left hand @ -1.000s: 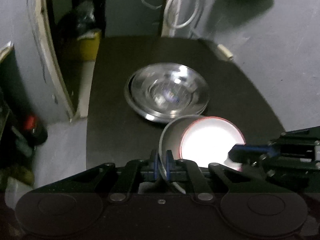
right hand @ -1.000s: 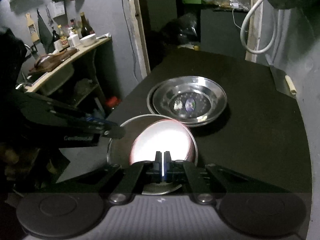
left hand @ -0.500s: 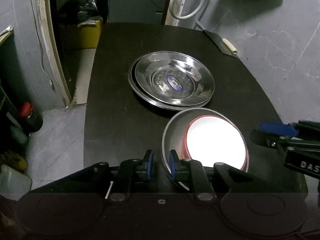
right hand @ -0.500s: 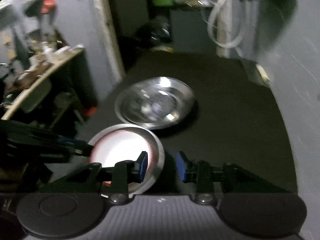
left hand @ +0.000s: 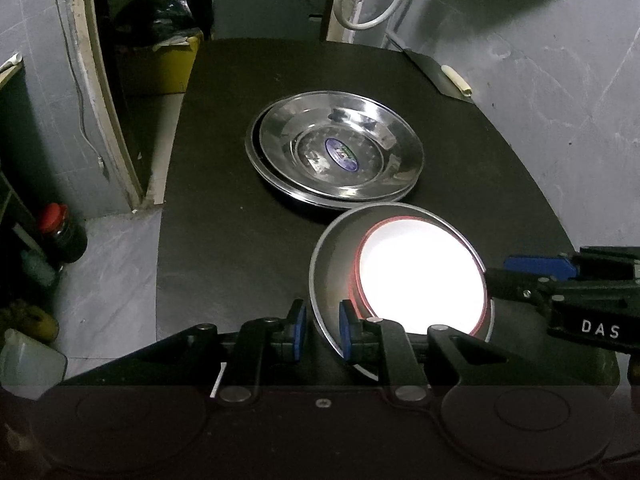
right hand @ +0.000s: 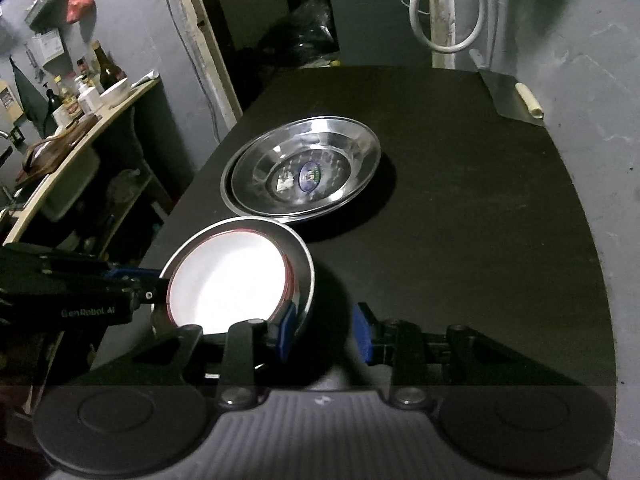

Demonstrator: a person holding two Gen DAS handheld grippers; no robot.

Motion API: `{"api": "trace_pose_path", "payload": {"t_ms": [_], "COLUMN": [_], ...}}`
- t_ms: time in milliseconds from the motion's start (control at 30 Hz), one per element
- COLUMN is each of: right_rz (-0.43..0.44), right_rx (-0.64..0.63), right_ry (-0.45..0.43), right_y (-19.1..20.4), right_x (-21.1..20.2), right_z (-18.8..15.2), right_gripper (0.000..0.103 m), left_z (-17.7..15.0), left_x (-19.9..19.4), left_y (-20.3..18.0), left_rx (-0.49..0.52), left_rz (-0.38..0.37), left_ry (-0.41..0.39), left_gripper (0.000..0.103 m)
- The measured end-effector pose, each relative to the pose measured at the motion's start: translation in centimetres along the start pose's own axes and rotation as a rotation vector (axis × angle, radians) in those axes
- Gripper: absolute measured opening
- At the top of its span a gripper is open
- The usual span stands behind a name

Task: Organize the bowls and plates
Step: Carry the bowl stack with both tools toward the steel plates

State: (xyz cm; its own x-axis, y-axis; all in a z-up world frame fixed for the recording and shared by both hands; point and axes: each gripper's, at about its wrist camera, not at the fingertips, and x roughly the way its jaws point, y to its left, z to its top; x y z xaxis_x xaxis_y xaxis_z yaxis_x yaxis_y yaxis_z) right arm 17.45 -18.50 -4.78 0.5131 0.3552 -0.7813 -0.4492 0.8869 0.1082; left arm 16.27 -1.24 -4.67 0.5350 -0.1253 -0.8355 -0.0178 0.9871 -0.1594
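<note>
My left claw (left hand: 322,334) is narrowly parted, its pads astride the steel bowl's (left hand: 332,272) rim without pressing it. My right claw (right hand: 326,330) has just been opening and stands wider, one pad inside the rim. The bowl sits near the bench's (right hand: 480,208) near-left edge, holding a red-rimmed white dish (left hand: 420,276); the stacked steel plates (left hand: 336,150) lie mid-bench, with bare room to their right.

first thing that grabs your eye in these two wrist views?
The glowing white bowl with a red rim, nested in a steel bowl at the near edge of the black table. Just behind it sits a stack of shiny steel plates with a blue sticker in the middle. The left gripper straddles the steel bowl's rim with jaws apart, the right gripper has just opened at the opposite rim.
</note>
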Motion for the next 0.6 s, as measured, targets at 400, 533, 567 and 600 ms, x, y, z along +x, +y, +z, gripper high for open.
{"api": "trace_pose_path", "payload": {"t_ms": [400, 533, 567, 600], "right_rz": [0.012, 0.058, 0.059, 0.058], "right_rx": [0.047, 0.102, 0.104, 0.105], "right_ry": [0.068, 0.11, 0.116, 0.121], "right_y": [-0.2, -0.6, -0.6, -0.6], "right_x": [1.1, 1.5, 1.6, 1.7], "right_z": [1.1, 1.8, 1.9, 1.9], "right_gripper": [0.03, 0.017, 0.017, 0.017], "left_z": [-0.4, -0.4, -0.4, -0.4], "left_x": [0.2, 0.1, 0.1, 0.1], "left_y": [-0.4, -0.5, -0.5, -0.6], "left_rx": [-0.007, -0.01, -0.01, -0.009], "left_rz": [0.029, 0.035, 0.036, 0.04], "left_ry": [0.007, 0.007, 0.009, 0.01], "left_gripper": [0.015, 0.014, 0.015, 0.015]}}
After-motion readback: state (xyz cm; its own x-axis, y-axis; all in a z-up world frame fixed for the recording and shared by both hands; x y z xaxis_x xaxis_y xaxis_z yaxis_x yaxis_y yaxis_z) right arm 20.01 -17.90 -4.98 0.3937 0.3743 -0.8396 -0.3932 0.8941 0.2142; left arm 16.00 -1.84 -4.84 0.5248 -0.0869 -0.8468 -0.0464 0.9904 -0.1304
